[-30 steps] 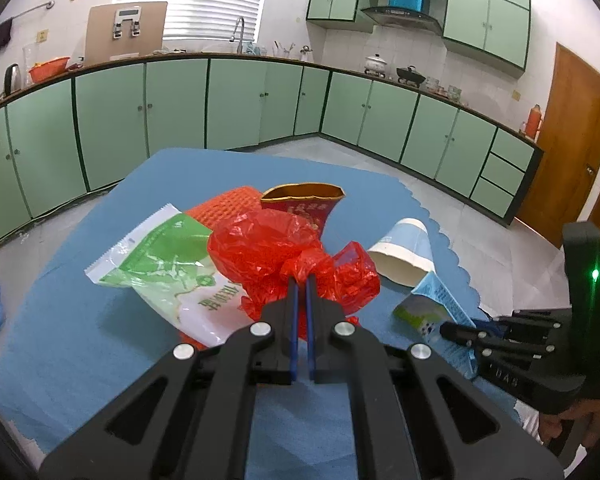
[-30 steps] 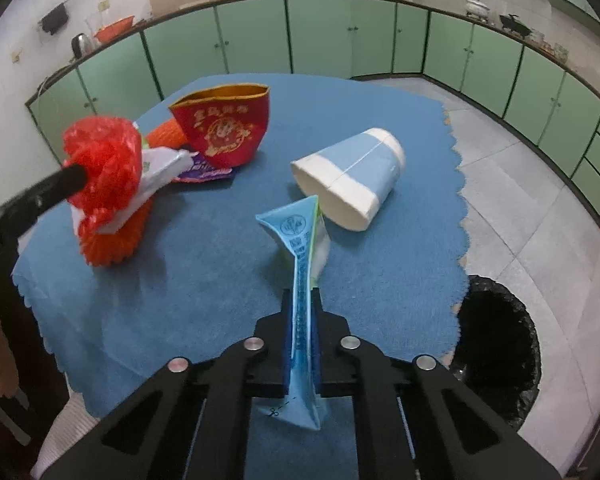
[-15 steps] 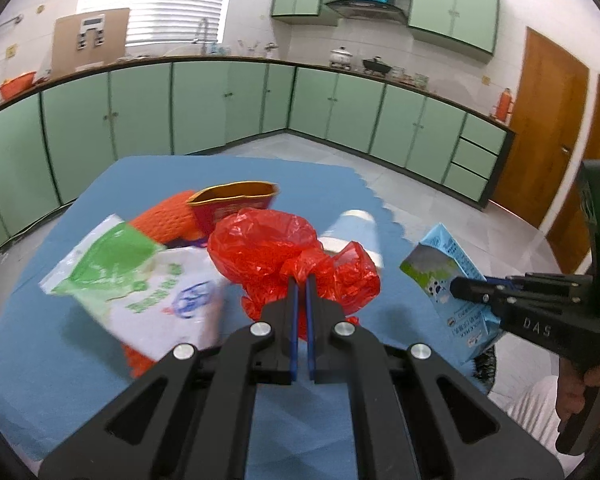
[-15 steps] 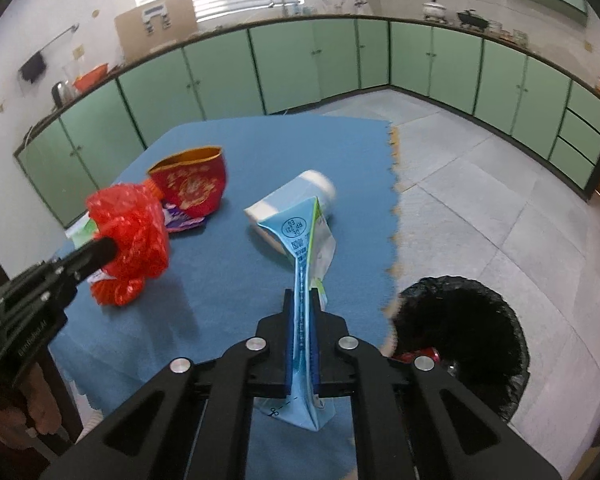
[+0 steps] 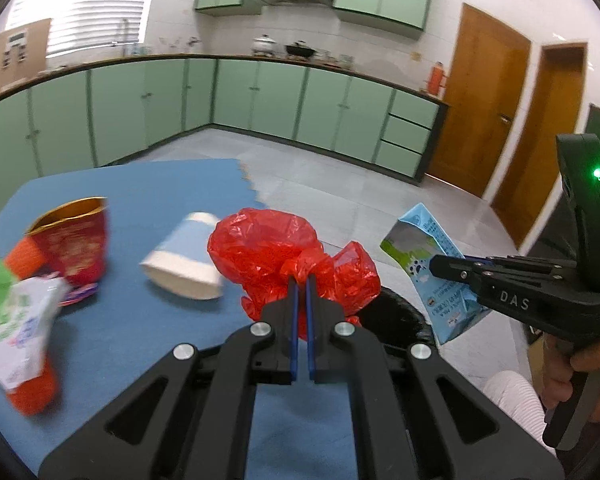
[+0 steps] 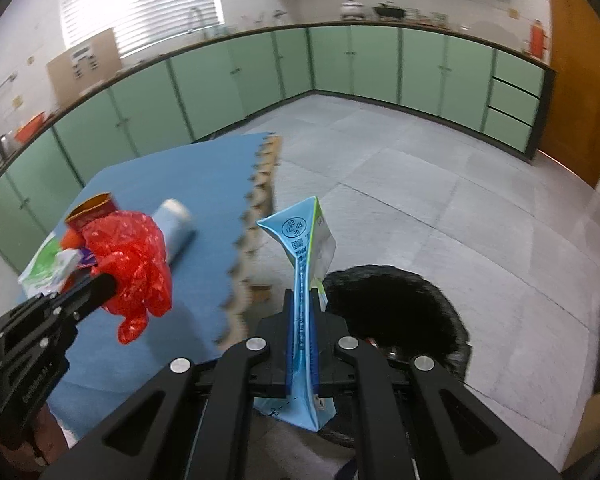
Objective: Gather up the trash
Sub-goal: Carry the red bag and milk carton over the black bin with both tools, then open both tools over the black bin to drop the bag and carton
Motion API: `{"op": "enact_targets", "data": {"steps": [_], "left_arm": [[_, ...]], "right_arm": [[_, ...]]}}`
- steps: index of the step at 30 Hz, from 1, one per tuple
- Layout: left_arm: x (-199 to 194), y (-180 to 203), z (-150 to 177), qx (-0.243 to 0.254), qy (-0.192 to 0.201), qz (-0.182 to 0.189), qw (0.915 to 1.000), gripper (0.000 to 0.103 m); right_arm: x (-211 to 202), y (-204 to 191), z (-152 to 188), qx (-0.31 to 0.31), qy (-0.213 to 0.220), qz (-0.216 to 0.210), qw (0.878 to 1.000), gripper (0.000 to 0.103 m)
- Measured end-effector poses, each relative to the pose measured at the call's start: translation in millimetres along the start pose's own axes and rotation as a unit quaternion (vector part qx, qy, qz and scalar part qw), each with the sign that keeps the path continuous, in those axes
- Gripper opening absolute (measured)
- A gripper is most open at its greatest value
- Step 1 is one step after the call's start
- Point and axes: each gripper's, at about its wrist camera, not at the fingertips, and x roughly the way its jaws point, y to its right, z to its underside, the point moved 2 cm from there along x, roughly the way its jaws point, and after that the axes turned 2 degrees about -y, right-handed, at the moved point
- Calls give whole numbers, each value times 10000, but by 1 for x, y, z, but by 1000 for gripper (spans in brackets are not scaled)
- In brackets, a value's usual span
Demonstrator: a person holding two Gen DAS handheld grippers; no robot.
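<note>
My left gripper (image 5: 301, 280) is shut on a crumpled red plastic bag (image 5: 272, 252) and holds it above the blue table's right edge. My right gripper (image 6: 303, 296) is shut on a flattened blue milk carton (image 6: 304, 248) in the air beside the table, just left of a black-lined trash bin (image 6: 400, 304) on the floor. The carton (image 5: 432, 264) and the right gripper (image 5: 436, 266) also show in the left wrist view, and the bag (image 6: 136, 260) and left gripper (image 6: 108, 284) in the right wrist view. The bin's rim (image 5: 400, 312) shows behind the bag.
On the blue table (image 5: 148, 320) lie a blue and white paper cup (image 5: 184, 260), a red and gold snack bag (image 5: 72, 240), a green and white wrapper (image 5: 12, 312) and an orange net (image 5: 32, 392). Green cabinets (image 6: 340, 64) line the walls. Grey tiled floor (image 6: 440, 200) surrounds the bin.
Both grippers have swung right, off the table toward the bin, each still holding its item. The carton now hangs beside the bin, and the red bag is near the table's right edge.
</note>
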Motion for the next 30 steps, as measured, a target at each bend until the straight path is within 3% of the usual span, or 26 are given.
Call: {"op": "enact_targets", "data": {"steps": [11, 23, 24, 25, 26, 30], "left_arm": [[84, 60, 4, 388, -502, 541, 9965, 2], [151, 82, 8, 495, -992, 753, 9910, 7], [154, 81, 7, 484, -1015, 749, 9908, 10], [156, 81, 6, 471, -1030, 749, 9907, 20], [157, 81, 5, 442, -1017, 756, 9910, 34], [158, 76, 2, 338, -968, 821, 9913, 48]], "right_arm": [[24, 79, 5, 563, -158, 409, 9975, 6], [60, 128, 14, 848, -473, 552, 9937, 10], [62, 130, 14, 862, -489, 552, 9935, 15], [64, 132, 14, 895, -506, 574, 9930, 28], [65, 135, 15, 940, -497, 593, 9926, 31], [63, 139, 16, 1029, -457, 610, 9918, 32]]}}
